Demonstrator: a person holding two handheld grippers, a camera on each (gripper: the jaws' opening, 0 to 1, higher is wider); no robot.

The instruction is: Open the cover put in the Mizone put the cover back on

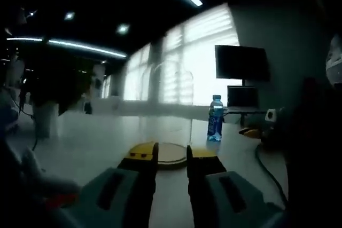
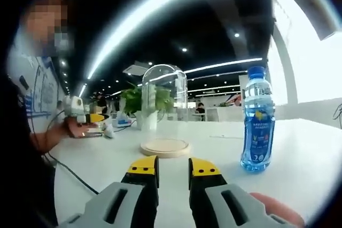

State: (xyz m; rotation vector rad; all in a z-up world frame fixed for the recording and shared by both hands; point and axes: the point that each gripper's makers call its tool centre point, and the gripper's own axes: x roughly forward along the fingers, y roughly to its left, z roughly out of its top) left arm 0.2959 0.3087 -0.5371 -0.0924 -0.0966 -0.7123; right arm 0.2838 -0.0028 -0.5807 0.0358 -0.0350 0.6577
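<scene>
Mizone bottle (image 2: pixel 257 120) stands upright on the white table (image 2: pixel 304 153), a little way to the right of the glass cover (image 2: pixel 164 109). It is clear plastic with pale blue drink inside, a blue cap and a blue label. The cover is a tall see-through dome with a round top, and it sits on a flat round wooden base (image 2: pixel 164 147).

In the left gripper view the room is dark against bright windows. The dome (image 1: pixel 172 105) is very hard to see there; just faint edges show above the wooden base (image 1: pixel 170 154). The bottle (image 1: pixel 215 118) stands past it, near a dark screen (image 1: pixel 241 63). Something red or orange at the bottom left is too blurry to name.

The left gripper (image 1: pixel 172 156) points at the base with its yellow-tipped jaws a narrow gap apart, holding nothing. The right gripper (image 2: pixel 173 168) is the same, narrow and empty, well short of the base. A pink blur beside it is perhaps a finger. A person's hand (image 2: pixel 80 127) rests on the table at the left.
</scene>
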